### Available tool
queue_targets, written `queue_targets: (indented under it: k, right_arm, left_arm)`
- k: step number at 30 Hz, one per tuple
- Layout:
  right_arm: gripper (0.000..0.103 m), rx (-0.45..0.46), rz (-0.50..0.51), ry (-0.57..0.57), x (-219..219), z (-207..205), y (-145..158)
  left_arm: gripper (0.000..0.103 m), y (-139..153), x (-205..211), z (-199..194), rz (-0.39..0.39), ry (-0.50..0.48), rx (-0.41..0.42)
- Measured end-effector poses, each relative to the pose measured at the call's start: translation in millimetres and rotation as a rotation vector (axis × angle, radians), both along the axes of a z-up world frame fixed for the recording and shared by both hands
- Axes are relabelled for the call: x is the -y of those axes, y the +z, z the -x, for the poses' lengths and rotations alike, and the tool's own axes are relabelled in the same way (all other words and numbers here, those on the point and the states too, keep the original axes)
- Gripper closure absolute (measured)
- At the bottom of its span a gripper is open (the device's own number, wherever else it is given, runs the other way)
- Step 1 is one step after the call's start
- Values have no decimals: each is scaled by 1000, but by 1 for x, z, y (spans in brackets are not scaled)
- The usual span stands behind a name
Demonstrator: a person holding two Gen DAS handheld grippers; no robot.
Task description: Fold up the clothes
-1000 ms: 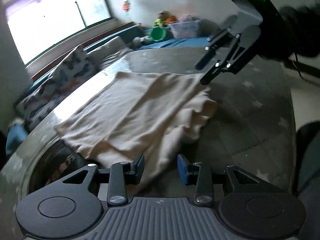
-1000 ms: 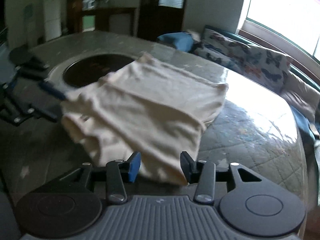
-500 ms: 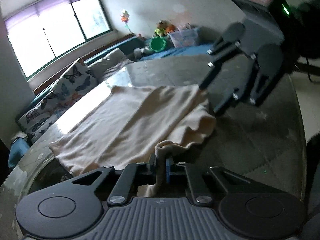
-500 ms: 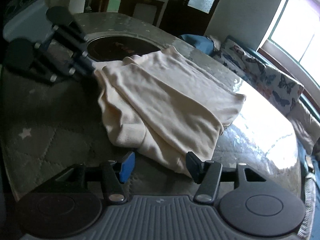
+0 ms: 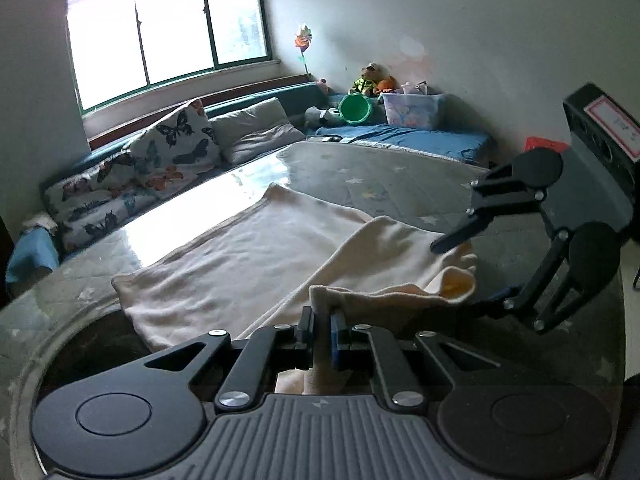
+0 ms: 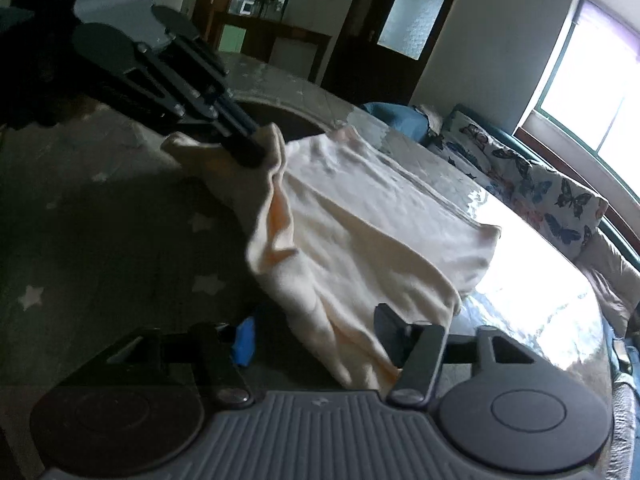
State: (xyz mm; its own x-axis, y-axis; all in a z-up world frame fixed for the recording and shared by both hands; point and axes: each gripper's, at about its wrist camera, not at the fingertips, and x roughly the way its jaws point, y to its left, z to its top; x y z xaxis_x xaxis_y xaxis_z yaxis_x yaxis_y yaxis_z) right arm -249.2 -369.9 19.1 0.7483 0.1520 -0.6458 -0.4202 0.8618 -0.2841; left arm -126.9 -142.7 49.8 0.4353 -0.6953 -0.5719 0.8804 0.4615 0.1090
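Task status: early stage of one fold, not complete.

Located on the round glass-covered worktop (image 5: 400, 176) with star-patterned quilted underlay: one cream, soft knitted garment (image 5: 248, 256), spread mostly flat, far edge toward 11 o'clock in the left wrist view, near the butterfly-print cushion (image 5: 176, 148) on the bench beyond.

Left claw (image 5: 322, 330): pressed together, pinching a near corner of the cream garment. Corner raised clear of the worktop; fabric draped from the pinch toward 1 o'clock. Confirmed in the right wrist view at 10 o'clock, fabric bunched around the tips (image 6: 256, 144).

Right claw (image 6: 316, 340): half spread, closing. Near hem of the garment lying between the blue pads (image 6: 244, 340); no pressing contact visible, so no grip judged yet. In the left wrist view, same claw (image 5: 472, 268) placed at 3 o'clock, straddling the opposite near corner.

Done, as judged from the layout:
- Garment laid out on the worktop.
- One near corner secured and lifted.

Left, as judged:
- Secure second near corner with the right claw.
- Carry both corners over toward the far edge at 11 o'clock; lay down aligned.
- Further folds likely needed for a compact stack; count cannot be told.

Caution: near edge already doubled and wrinkled at the right side; risk of pinching an extra layer.
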Motion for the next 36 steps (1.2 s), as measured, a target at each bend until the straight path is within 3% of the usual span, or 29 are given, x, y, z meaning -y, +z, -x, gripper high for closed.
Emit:
queue_targets:
  k: [5, 14, 16, 18, 23, 25, 27, 28, 36]
  right_arm:
    - [85, -63, -108, -26, 6, -15, 6]
    - [90, -103, -278, -84, 23, -28, 28]
    - [90, -100, -290, -91, 23, -30, 32]
    - [90, -92, -296, -88, 23, -30, 36]
    - [90, -72, -312, -98, 22, -32, 45]
    - [91, -68, -310, -102, 21, -31, 45]
    - [92, -64, -308, -104, 20, -29, 45]
    - [92, -63, -308, -107, 19, -28, 44]
    - [93, -33, -321, -100, 9, -3, 53]
  left_arm:
    - [91, -4, -8, 10, -12, -14, 14]
    - [70, -18, -30, 39, -66, -7, 85]
    - [57, -21, -31, 44, -78, -9, 108]
    - [55, -23, -30, 49, -92, -10, 146]
    - [55, -33, -23, 49, -129, -5, 200]
    - [67, -37, -22, 46, -142, 5, 207]
    - [87, -37, -23, 46, -139, 14, 208]
    - [90, -36, -24, 46, -134, 15, 209]
    - [94, -19, -41, 61, -116, -5, 221]
